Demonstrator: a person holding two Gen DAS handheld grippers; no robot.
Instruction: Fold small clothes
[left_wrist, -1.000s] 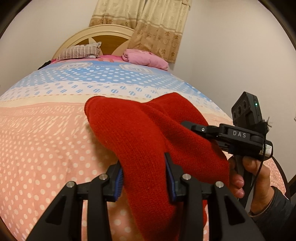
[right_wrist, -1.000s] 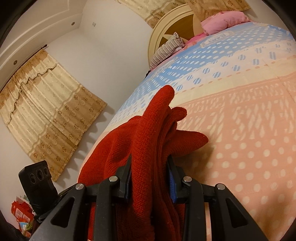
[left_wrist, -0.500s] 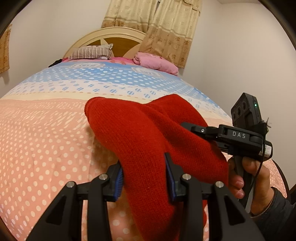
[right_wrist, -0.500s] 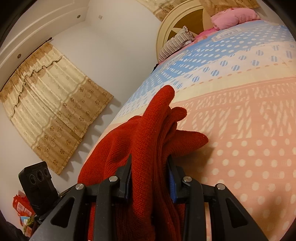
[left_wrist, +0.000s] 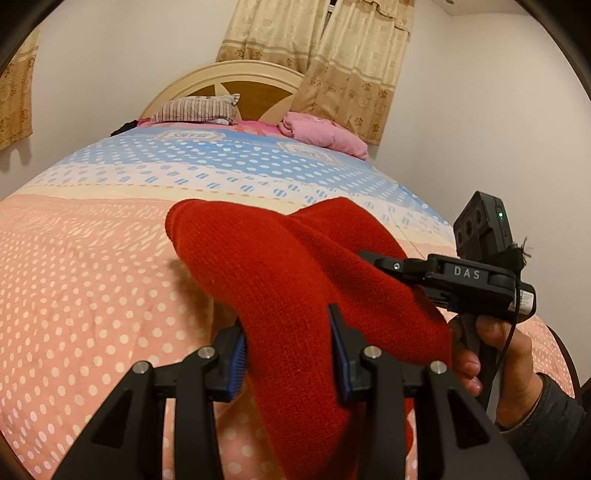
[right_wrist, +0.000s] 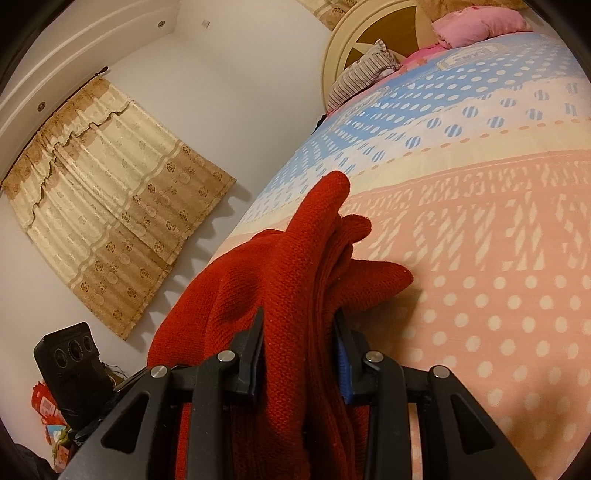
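Red knit garment (left_wrist: 295, 295) hangs above the bed (left_wrist: 92, 277), clamped in both left tool (left_wrist: 291, 354) and right tool (right_wrist: 299, 354).

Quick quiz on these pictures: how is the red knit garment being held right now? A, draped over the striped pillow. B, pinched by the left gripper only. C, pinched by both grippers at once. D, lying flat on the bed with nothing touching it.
C: the red knit garment sits clamped in the left gripper, and the right gripper also pinches bunched folds of it above the bed.
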